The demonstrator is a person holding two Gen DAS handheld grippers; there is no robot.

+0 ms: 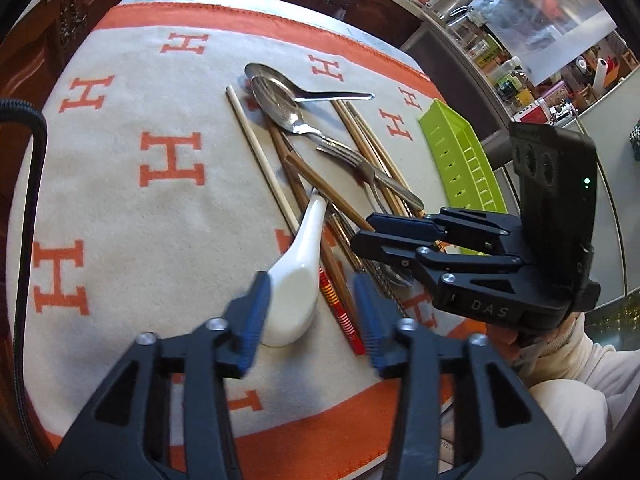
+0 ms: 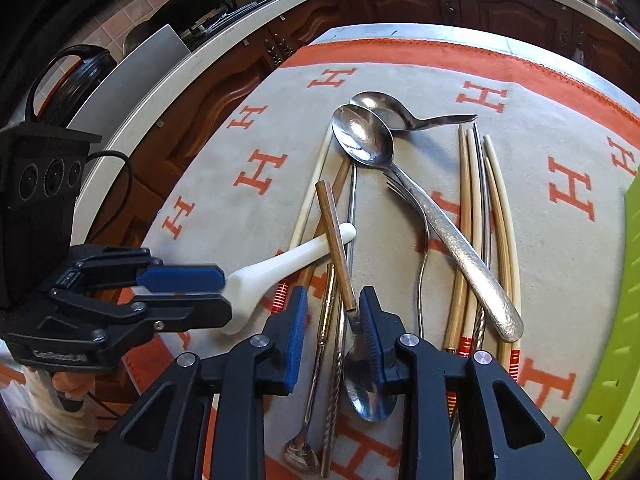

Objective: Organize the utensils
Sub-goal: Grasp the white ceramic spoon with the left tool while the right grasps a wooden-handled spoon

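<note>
Your left gripper (image 1: 310,312) is hanging low in the left wrist view with its blue-padded fingers (image 1: 250,320) standing apart, and the bowl of the white ceramic spoon (image 1: 294,280) is lying between them, close against the left pad, though you cannot tell whether that pad is touching it; the right pad is standing clear of it, beyond a red-banded chopstick (image 1: 340,312). The spoon's handle is running up toward the middle of the frame, under a brown wooden-handled utensil (image 2: 336,240). Your right gripper (image 2: 332,332) is sitting at the bottom centre of the right wrist view, its fingers part open and straddling the neck of that utensil, whose small metal spoon bowl (image 2: 370,392) is lying just below and between the pads; contact with the pads cannot be told. Beyond both grippers, the rest of the utensils are lying loose on the cream cloth with orange H marks (image 1: 120,208): a fork (image 2: 416,236), a large steel spoon (image 2: 362,136) with a hammered handle, a second steel spoon (image 2: 384,108) behind it at upper centre, and a bundle of pale chopsticks (image 2: 476,220) to the right. The green slotted tray (image 1: 460,152) is sitting at the right edge of the cloth, apart from the pile. Farthest off, dark wooden cabinets (image 2: 400,0) are running across the top of the right wrist view.
</note>
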